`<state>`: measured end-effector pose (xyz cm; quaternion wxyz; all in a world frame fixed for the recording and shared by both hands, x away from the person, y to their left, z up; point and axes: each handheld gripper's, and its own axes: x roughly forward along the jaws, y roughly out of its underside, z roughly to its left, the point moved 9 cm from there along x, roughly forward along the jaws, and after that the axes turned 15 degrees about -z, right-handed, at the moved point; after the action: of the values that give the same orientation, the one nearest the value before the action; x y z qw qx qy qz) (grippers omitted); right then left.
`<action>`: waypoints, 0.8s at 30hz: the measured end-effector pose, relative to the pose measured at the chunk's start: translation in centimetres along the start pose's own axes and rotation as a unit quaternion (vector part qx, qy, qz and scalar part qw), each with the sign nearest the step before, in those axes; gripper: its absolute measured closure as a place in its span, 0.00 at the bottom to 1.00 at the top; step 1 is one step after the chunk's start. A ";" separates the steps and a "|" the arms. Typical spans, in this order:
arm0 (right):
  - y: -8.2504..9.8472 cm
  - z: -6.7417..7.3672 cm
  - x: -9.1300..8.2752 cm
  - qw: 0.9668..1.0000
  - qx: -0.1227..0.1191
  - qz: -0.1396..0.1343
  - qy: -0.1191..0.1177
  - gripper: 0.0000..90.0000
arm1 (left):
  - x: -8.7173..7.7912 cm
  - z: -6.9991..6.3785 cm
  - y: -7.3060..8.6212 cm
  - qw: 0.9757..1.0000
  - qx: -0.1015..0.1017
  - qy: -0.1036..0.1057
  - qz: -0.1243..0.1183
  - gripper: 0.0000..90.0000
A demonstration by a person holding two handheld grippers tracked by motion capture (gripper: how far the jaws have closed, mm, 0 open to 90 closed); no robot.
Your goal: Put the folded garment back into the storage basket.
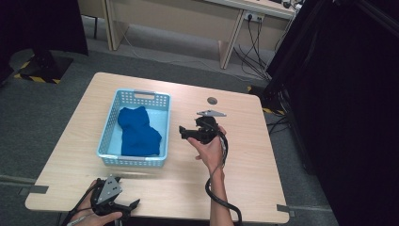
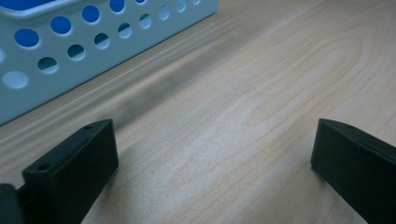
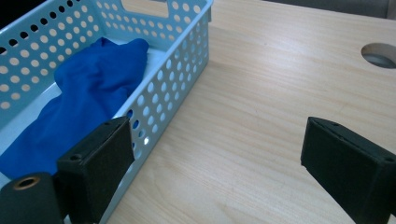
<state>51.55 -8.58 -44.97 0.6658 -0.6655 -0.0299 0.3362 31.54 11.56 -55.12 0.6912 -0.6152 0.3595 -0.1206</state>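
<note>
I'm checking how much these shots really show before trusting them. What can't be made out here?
- Blue cloth: its near end is hidden in the right gripper view by that gripper's own jaw.
- Basket: the left gripper view's top and left edges cut it off.
- Left gripper: the high view's bottom edge cuts off its hand.
- Table hole: cut off by the right gripper view's right edge.

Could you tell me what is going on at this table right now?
A person works at a wooden table with a gripper in each hand. A blue cloth lies crumpled inside a light blue basket. The right gripper hangs just beside the basket, jaws open and empty, pointing toward it. The left gripper sits at the near table edge, also open with nothing between its jaws.
</note>
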 end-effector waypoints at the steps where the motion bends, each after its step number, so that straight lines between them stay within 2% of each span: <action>1: 0.2 -0.1 0.0 1.000 0.000 0.001 0.000 0.11 | 0.0 0.0 0.0 1.000 0.000 0.000 0.000 0.00; 15: 1.8 -0.7 -0.2 1.000 0.003 0.007 0.000 0.11 | 0.0 0.0 0.0 1.000 0.001 0.000 0.001 0.00; 24: 3.3 -1.4 -0.3 1.000 0.006 0.020 0.006 0.11 | 0.0 0.0 0.0 1.000 0.001 0.000 0.001 0.00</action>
<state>50.66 -10.27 -47.99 0.6630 -0.6640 -0.0108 0.3456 31.53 11.58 -55.13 0.6917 -0.6142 0.3604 -0.1202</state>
